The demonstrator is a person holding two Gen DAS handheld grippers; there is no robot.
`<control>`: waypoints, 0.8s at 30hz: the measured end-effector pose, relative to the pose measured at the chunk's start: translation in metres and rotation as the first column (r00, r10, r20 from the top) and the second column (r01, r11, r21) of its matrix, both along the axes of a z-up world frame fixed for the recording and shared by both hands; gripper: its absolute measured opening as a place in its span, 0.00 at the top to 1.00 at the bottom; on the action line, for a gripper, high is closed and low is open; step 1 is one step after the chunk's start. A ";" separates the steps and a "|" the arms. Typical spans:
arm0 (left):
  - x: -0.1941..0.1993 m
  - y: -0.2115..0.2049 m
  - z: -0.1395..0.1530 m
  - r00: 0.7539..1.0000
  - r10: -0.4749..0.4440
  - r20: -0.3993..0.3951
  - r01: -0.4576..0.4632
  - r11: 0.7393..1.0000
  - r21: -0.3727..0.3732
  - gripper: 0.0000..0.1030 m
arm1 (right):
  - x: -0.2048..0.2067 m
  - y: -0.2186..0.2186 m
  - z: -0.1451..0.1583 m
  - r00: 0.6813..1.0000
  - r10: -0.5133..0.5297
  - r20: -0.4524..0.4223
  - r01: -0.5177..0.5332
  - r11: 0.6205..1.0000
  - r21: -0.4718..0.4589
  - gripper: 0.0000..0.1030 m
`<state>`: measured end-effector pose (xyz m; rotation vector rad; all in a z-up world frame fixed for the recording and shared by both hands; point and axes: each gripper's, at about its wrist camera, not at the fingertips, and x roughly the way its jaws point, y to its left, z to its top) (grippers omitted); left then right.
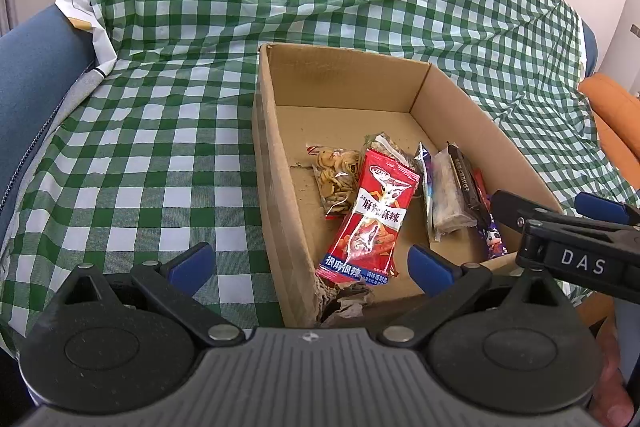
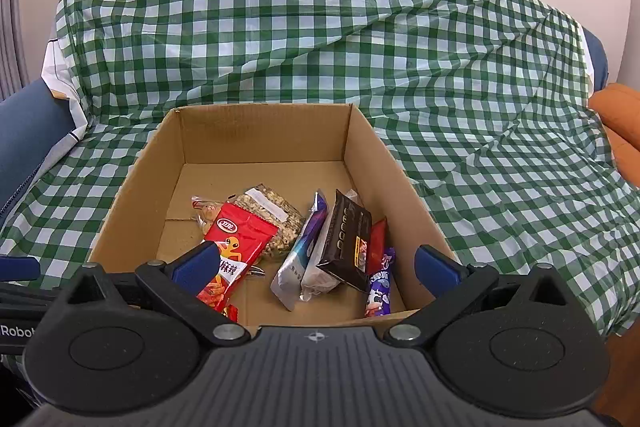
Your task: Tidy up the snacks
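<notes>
An open cardboard box (image 1: 480, 131) (image 2: 152, 179) sits on a green checked cloth. Inside lie several snack packets: a red spicy-strip packet (image 1: 370, 211) (image 2: 236, 239), a clear bag of small biscuits (image 1: 334, 179), a grain bar bag (image 2: 272, 219), a dark brown bar (image 1: 466, 183) (image 2: 346, 239), a white and purple pouch (image 2: 300, 259) and a purple cartoon packet (image 1: 494, 237) (image 2: 380, 287). My left gripper (image 1: 312, 261) is open and empty over the box's near left wall. My right gripper (image 2: 316, 265) is open and empty over the box's near edge; it shows at the right of the left wrist view (image 1: 560, 223).
The checked cloth (image 1: 160, 147) (image 2: 500, 167) drapes over a sofa with blue upholstery (image 1: 36, 75) at the left. An orange cushion (image 1: 616, 115) (image 2: 620, 123) lies at the right. A pale wall stands behind.
</notes>
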<state>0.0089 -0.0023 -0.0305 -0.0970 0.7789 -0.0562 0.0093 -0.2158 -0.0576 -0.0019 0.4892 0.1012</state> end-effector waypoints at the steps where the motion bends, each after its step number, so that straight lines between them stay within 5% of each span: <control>1: 0.000 0.000 0.000 1.000 0.000 0.000 0.000 1.000 0.000 0.00 | 0.000 0.000 0.000 1.000 0.000 -0.002 0.000 1.000 0.001 0.00; 24: -0.001 0.000 0.003 1.000 0.001 0.014 -0.001 1.000 -0.007 0.00 | -0.001 0.001 -0.001 1.000 -0.006 -0.005 0.006 1.000 0.001 0.00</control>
